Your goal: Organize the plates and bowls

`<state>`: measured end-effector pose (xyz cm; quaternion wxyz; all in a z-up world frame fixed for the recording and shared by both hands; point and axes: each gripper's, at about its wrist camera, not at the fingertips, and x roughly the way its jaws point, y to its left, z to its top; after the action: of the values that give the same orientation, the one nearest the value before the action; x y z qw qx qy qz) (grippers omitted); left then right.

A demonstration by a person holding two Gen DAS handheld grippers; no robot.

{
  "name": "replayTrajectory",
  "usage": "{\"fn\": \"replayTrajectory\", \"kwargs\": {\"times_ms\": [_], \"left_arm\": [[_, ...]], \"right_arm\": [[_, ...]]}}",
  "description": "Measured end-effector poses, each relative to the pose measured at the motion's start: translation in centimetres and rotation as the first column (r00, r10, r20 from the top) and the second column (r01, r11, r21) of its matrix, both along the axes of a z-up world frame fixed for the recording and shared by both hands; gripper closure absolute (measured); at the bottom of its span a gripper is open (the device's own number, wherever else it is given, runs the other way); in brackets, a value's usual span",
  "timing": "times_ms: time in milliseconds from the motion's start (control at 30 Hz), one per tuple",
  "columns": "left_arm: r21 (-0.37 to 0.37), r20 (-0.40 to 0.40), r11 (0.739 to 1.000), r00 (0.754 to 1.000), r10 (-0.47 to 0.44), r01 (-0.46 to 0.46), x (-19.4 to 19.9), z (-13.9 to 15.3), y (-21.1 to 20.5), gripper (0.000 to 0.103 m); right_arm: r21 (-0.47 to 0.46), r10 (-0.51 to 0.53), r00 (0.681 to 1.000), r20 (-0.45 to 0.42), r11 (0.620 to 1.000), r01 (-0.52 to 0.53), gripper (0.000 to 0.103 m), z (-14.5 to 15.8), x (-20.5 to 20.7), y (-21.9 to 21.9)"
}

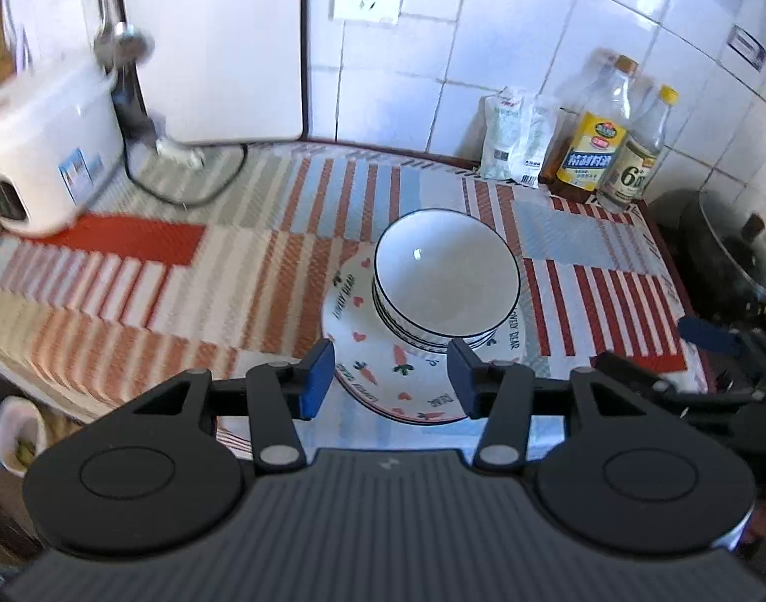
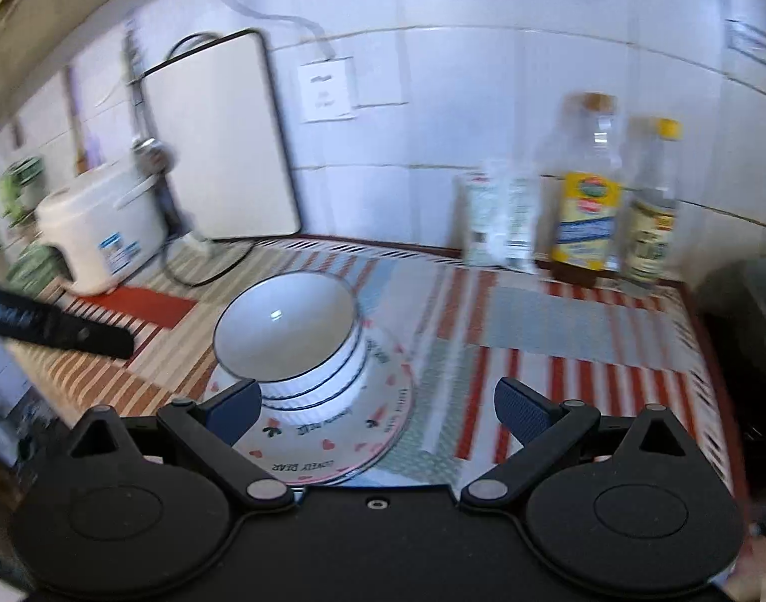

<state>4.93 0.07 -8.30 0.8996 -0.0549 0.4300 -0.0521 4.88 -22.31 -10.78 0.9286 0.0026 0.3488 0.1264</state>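
Note:
A stack of white bowls with dark rims [image 1: 445, 283] sits on a stack of white plates printed with carrots and hearts [image 1: 377, 371], near the counter's front edge. My left gripper [image 1: 390, 381] is open and empty, just in front of the plates' near rim. In the right wrist view the same bowls [image 2: 292, 338] stand on the plates [image 2: 332, 446] at lower left. My right gripper [image 2: 377, 411] is open and empty, its left finger near the bowls and plates. The right gripper also shows at the right edge of the left wrist view [image 1: 709, 346].
A striped mat [image 1: 182, 271] covers the counter. A white rice cooker [image 1: 41, 150] stands at the back left with a cable. Two bottles [image 1: 608, 140] and white packets [image 1: 513, 135] stand against the tiled wall. A dark pot [image 1: 729, 256] sits at the right.

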Motion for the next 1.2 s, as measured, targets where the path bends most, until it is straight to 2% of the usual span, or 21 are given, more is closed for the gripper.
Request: {"fn": "replayTrajectory", "kwargs": {"times_ms": [133,367,600,733,867,1200], "left_arm": [[-0.01,0.041,0.999,0.998,-0.044,0.044,-1.4,2.1,0.1,0.046],[-0.004,0.053,0.997,0.995,-0.081,0.081,-3.7,4.1,0.2,0.03],[0.028,0.048,0.994,0.993,-0.108,0.106,-6.0,5.1,0.0,0.014],[0.063,0.047,0.992,0.993,-0.113,0.11,-6.9,5.7,-0.4,0.008],[0.077,0.041,0.992,0.994,-0.104,0.1,-7.6,6.5,-0.6,0.007],[0.125,0.014,0.987,0.994,-0.108,0.105,-8.7,7.0,-1.4,0.007]], "right_arm": [[-0.011,-0.058,0.998,-0.024,0.998,0.058,0.002,2.4,-1.5,-0.4],[0.011,-0.145,0.987,-0.068,0.989,0.146,0.002,5.9,-4.3,-1.0],[-0.012,-0.165,0.985,-0.056,0.986,0.164,0.002,8.4,-7.1,-0.7],[-0.059,-0.17,0.984,-0.046,0.984,0.167,0.002,9.4,-8.2,-0.1],[-0.102,-0.201,0.979,-0.043,0.975,0.196,0.001,10.3,-9.2,0.2],[-0.111,-0.23,0.973,-0.018,0.968,0.226,0.001,11.6,-11.4,-0.3]]}}
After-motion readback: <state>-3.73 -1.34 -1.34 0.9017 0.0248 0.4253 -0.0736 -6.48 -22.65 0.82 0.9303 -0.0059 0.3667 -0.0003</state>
